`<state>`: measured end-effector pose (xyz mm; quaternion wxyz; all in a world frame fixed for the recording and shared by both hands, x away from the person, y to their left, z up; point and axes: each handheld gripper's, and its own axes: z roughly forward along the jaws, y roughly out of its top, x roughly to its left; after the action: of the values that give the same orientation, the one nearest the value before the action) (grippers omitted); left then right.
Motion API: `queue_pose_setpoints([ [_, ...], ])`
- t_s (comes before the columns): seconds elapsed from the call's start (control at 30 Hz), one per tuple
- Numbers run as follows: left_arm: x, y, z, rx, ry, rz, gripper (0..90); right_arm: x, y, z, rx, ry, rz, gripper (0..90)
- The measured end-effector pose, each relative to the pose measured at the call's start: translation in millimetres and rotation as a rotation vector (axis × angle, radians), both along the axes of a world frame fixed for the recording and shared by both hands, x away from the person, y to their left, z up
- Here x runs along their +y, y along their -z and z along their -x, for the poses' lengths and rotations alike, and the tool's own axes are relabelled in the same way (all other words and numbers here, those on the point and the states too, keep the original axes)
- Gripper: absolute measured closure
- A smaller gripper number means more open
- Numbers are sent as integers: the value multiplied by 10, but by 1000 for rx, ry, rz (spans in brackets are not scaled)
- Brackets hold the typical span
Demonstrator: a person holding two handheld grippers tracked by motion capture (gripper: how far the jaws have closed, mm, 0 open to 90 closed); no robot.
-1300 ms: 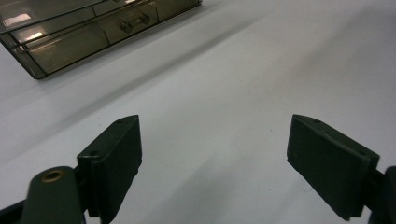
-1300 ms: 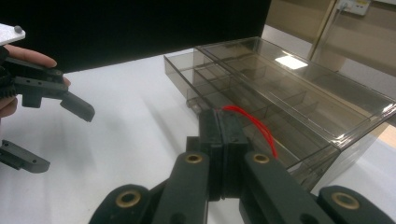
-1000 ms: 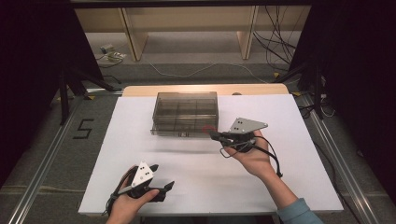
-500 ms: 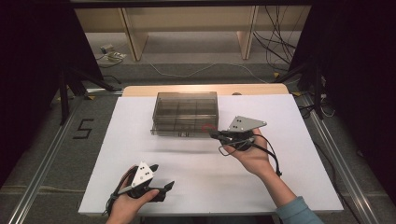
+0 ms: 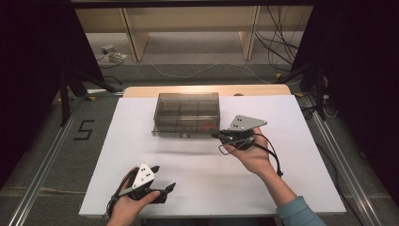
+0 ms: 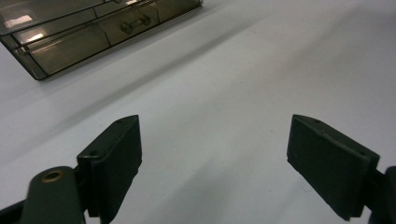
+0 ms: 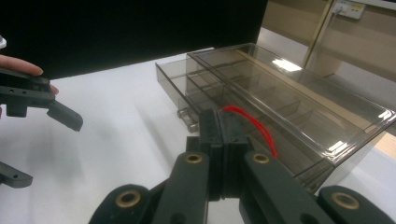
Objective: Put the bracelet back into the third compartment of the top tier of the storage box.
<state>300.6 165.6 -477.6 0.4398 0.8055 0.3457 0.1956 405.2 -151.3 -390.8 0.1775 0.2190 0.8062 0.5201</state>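
A smoky clear compartment box (image 5: 188,110) (image 6: 93,28) (image 7: 280,93) stands at the back middle of the white table sheet (image 5: 282,179), its front drawer drawn out a little. My right gripper (image 5: 212,133) (image 7: 223,116) points at the box's front right, with its jaws pressed together. A thin red band (image 7: 254,126) (image 5: 206,126) is pinched at their tips and loops off to the side. My left gripper (image 5: 163,177) (image 6: 215,154) (image 7: 42,147) is low over the sheet near the front edge, open, with nothing between its jaws.
Metal rails run along both sides of the table, and a wooden strip (image 5: 202,89) borders its back edge. Wooden shelving and loose cables (image 5: 277,47) lie on the floor beyond. Bare white sheet stretches between the two hands.
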Motion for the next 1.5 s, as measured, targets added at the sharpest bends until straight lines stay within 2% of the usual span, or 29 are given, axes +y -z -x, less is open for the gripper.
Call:
queue_pose_setpoints([
  [1.5,4,-2,-3,-2,1,0,179,89,11,-147,15,-1,-1,900],
])
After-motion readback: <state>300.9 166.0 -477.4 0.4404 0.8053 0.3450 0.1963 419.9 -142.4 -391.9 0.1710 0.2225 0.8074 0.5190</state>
